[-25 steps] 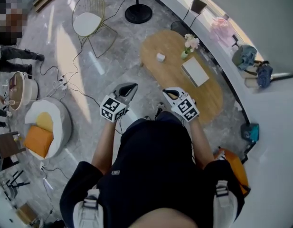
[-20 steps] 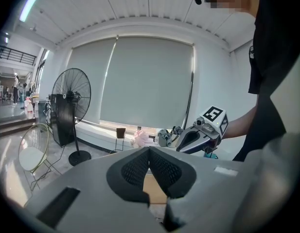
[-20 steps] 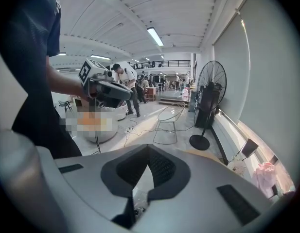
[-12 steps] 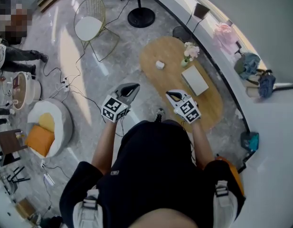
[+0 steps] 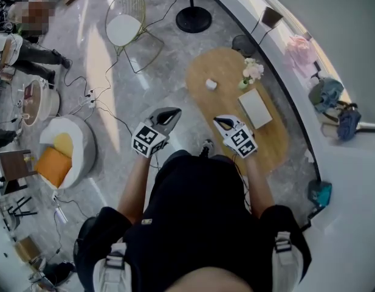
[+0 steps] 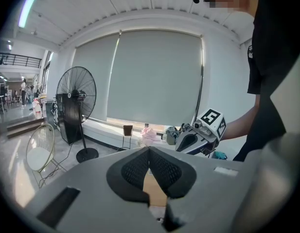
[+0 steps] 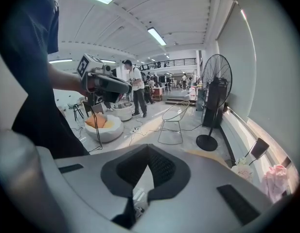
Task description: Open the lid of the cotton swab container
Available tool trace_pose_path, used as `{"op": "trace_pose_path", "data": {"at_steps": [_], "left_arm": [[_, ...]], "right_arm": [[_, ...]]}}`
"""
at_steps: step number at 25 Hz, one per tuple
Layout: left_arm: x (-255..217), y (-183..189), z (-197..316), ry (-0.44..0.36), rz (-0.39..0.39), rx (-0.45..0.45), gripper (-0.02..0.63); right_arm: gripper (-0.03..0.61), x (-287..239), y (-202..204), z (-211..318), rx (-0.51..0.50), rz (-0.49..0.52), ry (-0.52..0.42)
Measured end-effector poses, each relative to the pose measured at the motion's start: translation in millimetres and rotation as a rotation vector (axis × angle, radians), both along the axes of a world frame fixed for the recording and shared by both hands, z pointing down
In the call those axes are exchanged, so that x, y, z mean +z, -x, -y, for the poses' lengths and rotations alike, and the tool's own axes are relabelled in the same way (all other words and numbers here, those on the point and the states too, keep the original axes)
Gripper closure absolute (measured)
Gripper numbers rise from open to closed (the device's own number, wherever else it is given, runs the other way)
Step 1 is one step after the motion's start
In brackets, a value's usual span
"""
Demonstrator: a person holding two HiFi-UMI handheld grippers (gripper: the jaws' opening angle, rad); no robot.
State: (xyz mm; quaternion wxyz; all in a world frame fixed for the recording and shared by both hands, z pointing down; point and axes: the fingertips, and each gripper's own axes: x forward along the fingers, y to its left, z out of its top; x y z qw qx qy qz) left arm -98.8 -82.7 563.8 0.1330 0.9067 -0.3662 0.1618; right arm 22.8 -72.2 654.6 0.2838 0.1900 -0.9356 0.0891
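A small white container point(image 5: 210, 84) stands on the far part of the oval wooden table point(image 5: 227, 126), too small to make out its lid. Both grippers hang in front of the person's body, short of the table and apart from the container. My left gripper point(image 5: 172, 112) is shut with nothing in it; its ribbed pads point(image 6: 140, 168) meet. My right gripper point(image 5: 218, 121) is also shut and empty, over the table's near edge, pads point(image 7: 159, 168) together. Each gripper shows in the other's view: the right gripper point(image 6: 198, 136) and the left gripper point(image 7: 107, 84).
A flower vase point(image 5: 250, 73) and a flat white pad point(image 5: 255, 108) share the table. A wire chair point(image 5: 127, 26), a fan's base point(image 5: 194, 19), floor cables point(image 5: 93, 96) and a white pouf with orange cushions point(image 5: 62, 158) surround it. Bags lie on the window ledge point(image 5: 333, 102). People stand at far left.
The head view has drifted, so table and chair sit slightly further right and lower. Both grippers stay shut and keep about the same place before the body.
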Motion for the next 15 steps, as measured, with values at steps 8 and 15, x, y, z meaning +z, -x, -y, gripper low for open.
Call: {"op": "trace_pose_path", "data": {"at_steps": [8,15], "left_arm": [[0,-17,6,-0.018,0.005,0.008,0.614],[-10,-25,20,-0.047,0.008,0.019,0.614]], "right_arm": [[0.584,3,-19,11,0.009,-0.004,-0.014],[0.584,4,-41,21,0.048,-0.011,-0.03]]}}
